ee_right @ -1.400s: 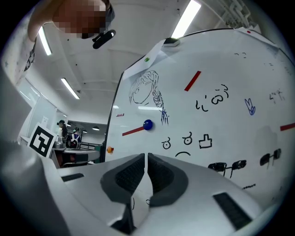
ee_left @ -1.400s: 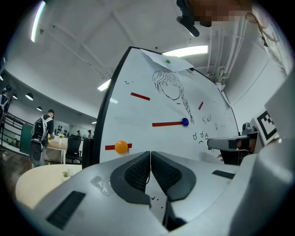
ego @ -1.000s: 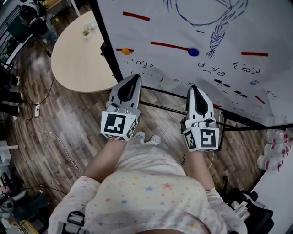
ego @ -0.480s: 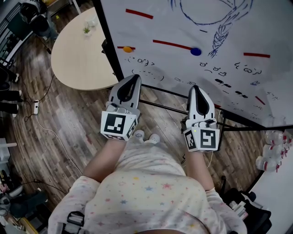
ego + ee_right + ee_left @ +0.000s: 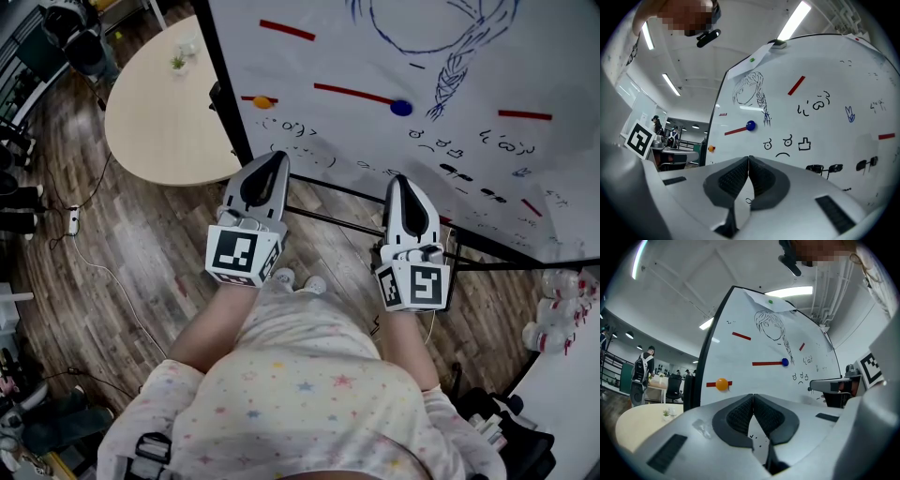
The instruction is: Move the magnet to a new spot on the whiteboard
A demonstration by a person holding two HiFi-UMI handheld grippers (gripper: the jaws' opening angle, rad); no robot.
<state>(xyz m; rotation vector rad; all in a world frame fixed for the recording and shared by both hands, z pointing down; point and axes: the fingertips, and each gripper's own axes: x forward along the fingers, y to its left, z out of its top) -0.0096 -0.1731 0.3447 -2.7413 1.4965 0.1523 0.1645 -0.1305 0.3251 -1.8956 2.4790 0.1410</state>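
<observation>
A blue round magnet [image 5: 400,108] sits on the whiteboard [image 5: 562,56] at the right end of a red strip [image 5: 349,93]. An orange magnet [image 5: 262,101] sits on a short red strip near the board's left edge. Both grippers hang low in front of the board and touch nothing. My left gripper [image 5: 272,161] is shut and empty, below the orange magnet [image 5: 722,384]. My right gripper [image 5: 397,180] is shut and empty, below the blue magnet [image 5: 750,125]. The left gripper view also shows the blue magnet [image 5: 784,362], and the right gripper view shows the orange magnet [image 5: 711,148] far left.
A round beige table [image 5: 159,103] stands left of the board. The board's black stand bars [image 5: 328,220] run just beyond the gripper tips. A cable [image 5: 103,272] trails over the wood floor. Drawings and more red strips [image 5: 525,114] cover the board. People stand far left [image 5: 641,371].
The head view has shifted slightly, so the board sits a touch higher in frame. Both grippers stay shut in the same place.
</observation>
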